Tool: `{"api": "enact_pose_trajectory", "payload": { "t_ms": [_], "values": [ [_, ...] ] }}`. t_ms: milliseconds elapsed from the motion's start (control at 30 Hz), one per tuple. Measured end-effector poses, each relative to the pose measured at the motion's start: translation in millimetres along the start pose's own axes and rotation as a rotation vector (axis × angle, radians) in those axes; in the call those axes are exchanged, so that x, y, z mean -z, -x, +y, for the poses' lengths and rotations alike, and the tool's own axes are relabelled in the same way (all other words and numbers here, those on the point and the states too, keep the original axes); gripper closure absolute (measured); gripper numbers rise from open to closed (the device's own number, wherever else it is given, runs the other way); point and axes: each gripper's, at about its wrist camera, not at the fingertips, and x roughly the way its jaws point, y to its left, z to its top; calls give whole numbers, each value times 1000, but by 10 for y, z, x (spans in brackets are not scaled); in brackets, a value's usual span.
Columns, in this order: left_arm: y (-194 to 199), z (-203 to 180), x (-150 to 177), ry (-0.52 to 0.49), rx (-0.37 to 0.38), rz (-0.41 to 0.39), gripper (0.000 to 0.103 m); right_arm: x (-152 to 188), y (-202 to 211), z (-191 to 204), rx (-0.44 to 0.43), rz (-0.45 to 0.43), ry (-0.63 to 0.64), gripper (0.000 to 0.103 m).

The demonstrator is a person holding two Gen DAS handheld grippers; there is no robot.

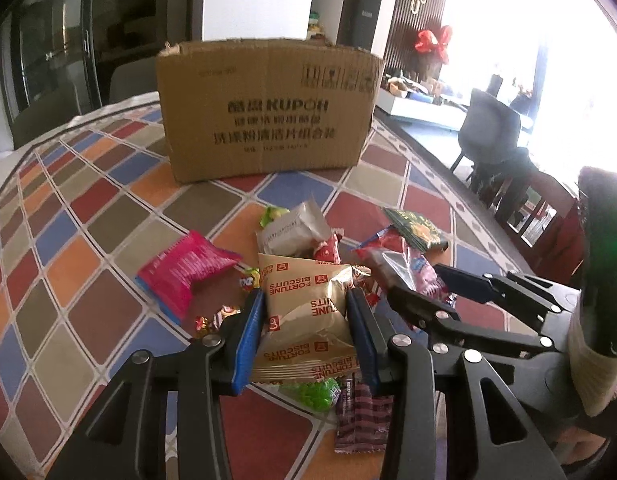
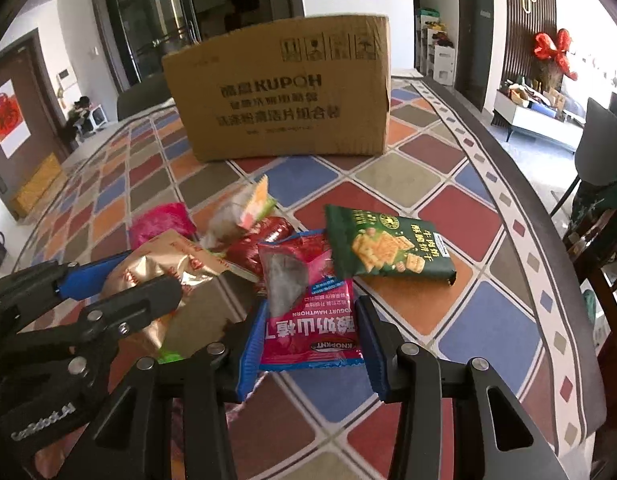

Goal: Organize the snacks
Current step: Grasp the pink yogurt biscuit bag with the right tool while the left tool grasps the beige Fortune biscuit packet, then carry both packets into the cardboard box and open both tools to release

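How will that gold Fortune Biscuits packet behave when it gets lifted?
The gold Fortune Biscuits packet looks puffed with air, so probably light. Its glossy, creased film may slip or crumple between the left claw pads. The biscuits inside could crack if squeezed hard.

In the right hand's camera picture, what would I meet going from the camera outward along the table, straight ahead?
Right gripper closed on a pink hawthorn packet → green cracker bag → bare tablecloth → cardboard box.
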Motion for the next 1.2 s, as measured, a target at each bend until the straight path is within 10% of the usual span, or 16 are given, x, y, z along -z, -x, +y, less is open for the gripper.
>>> {"api": "enact_pose_trajectory", "payload": {
  "t_ms": [567, 1200],
  "values": [
    [522, 72, -226, -5, -56, -153, 61, -207, 545, 164, 13, -125, 3, 58],
    [755, 283, -1211, -71, -146, -350, 61, -1220, 802, 258, -7, -305, 28, 58]
  ]
}}
